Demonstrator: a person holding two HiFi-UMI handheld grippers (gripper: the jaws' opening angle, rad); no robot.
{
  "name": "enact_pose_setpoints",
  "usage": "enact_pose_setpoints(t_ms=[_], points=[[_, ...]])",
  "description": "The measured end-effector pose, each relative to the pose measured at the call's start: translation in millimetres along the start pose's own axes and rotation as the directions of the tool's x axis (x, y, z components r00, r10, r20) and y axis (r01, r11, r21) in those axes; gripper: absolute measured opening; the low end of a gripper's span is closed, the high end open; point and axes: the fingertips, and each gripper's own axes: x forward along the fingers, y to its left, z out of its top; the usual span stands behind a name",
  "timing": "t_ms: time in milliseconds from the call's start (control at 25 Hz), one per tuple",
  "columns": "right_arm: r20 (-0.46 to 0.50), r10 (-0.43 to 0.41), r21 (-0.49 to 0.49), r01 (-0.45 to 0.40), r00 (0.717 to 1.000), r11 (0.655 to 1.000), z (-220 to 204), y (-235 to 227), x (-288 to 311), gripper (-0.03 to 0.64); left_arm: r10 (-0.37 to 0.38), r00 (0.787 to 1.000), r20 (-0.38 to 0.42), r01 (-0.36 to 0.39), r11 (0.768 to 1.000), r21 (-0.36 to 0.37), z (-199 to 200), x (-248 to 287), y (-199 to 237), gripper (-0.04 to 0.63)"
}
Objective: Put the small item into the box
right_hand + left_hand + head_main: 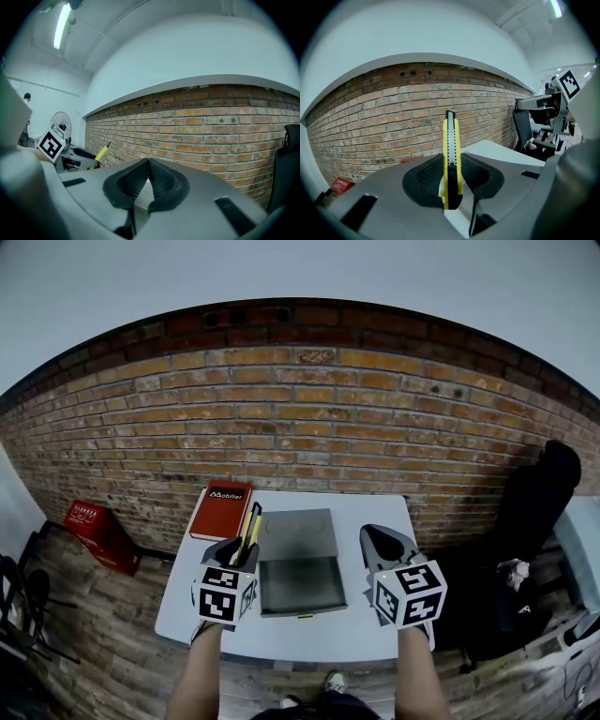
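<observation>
A yellow and black utility knife (251,529) stands upright between the jaws of my left gripper (240,553), which is shut on its lower half. It hangs over the table's left side, just left of the open grey box (302,587). In the left gripper view the knife (451,159) rises straight up from the pads, blade end toward the brick wall. The box looks empty, with its lid (298,534) folded back. My right gripper (382,542) hovers to the right of the box. Its jaws (148,165) are shut with nothing between them.
A red book (221,510) lies at the back left of the white table (375,634). On the floor to the left is a red crate (97,531), and a black chair (539,493) stands to the right. A brick wall (309,427) runs behind the table.
</observation>
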Motion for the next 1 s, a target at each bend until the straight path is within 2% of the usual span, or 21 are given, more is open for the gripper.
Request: enact_pose_setpoints(t_ms=[240,600,800,1000], points=[[-0.003,-0.002,0.003,0.002,1.000,1.000,0,-5,2,0.020,-0.024,0.999,-0.021,0.025,0.999,0.031,0,10,-3,0.130],[-0.018,0.001,0.003,-0.001,1.000,1.000,-7,-6,9,0.020,-0.113,0.989,-0.096,0.122,0.989,0.084,-11,36,-17,0.130],[-0.025,0.015,0.001,-0.015,1.000,1.000,-10,-3,14,0.020,-0.160,0.974,-0.158,0.176,0.980,0.092,-27,51,-25,0.130],[-0.033,0.014,-0.002,-0.014,0.999,1.000,-13,-5,16,0.020,-0.202,0.947,-0.250,0.238,0.964,0.121,-53,65,-37,0.130]])
